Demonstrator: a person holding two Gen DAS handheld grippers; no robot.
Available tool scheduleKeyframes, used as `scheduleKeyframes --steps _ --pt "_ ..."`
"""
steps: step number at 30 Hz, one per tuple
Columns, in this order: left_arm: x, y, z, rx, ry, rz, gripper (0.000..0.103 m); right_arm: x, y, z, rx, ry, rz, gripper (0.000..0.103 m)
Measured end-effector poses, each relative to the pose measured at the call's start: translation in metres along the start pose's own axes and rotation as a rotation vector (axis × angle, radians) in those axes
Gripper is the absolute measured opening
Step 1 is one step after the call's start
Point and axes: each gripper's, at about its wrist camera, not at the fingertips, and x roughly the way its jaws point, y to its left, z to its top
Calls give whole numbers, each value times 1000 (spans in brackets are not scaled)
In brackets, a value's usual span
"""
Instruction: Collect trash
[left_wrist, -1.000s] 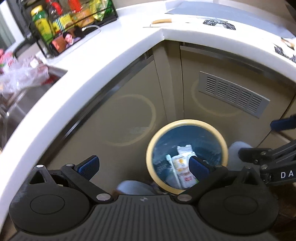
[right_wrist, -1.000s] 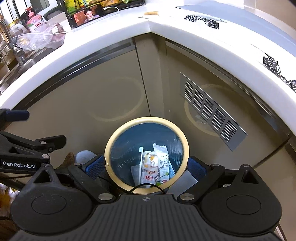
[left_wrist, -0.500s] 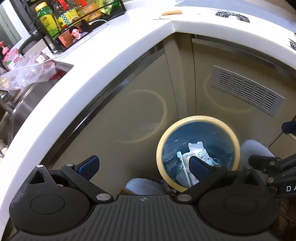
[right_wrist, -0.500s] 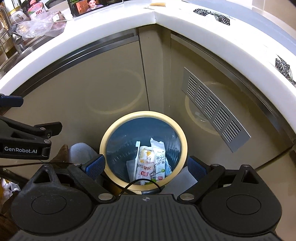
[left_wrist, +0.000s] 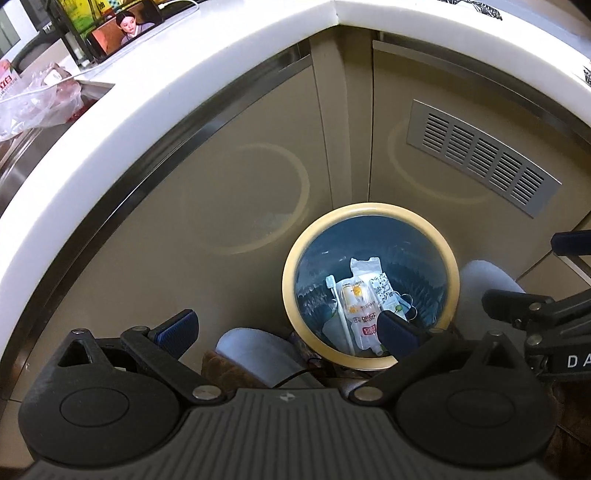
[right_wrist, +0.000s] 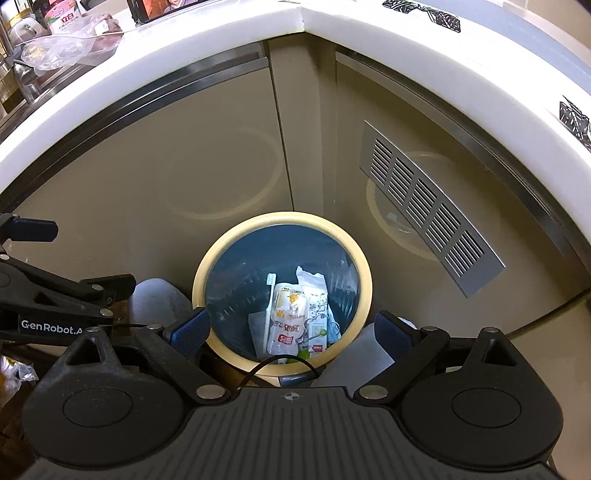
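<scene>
Already the trash lies at the bottom of the bin (right_wrist: 281, 295), a round, cream-rimmed can lined in dark blue that stands on the floor in the inner corner of the cabinets, below the white worktop (right_wrist: 207, 48). Inside it are a printed snack pouch (right_wrist: 288, 321), a second clear wrapper (right_wrist: 314, 295) beside it, a white toothbrush (right_wrist: 269, 306) leaning along the left of the pouch, and what looks like a blue mask at the lower right, partly hidden by the rim.

The right gripper (right_wrist: 291, 332) hangs almost straight above the opening, its blue pads spread wide to either side of the rim and nothing between them. The left gripper (left_wrist: 284, 328) is spread too and empty; it sits off to the left of the bin, so only its right pad overlaps the opening. The other tool's arm crosses the edge of each view, so the two are near each other.

By the look of it, this is a pause over the bin between pieces. To do the next bit well, lift both grippers clear of each other before turning, keep them spread, and look to the worktop for what remains; the clear plastic bag (right_wrist: 55, 48) by the sink is thin and will need a pinch on a bunched fold.
</scene>
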Motion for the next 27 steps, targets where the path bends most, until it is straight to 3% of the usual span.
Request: scheduleKeyframes --steps 27 --pt "-3 -3 -2 24 -9 12 103 1 -1 -3 20 2 -9 96"
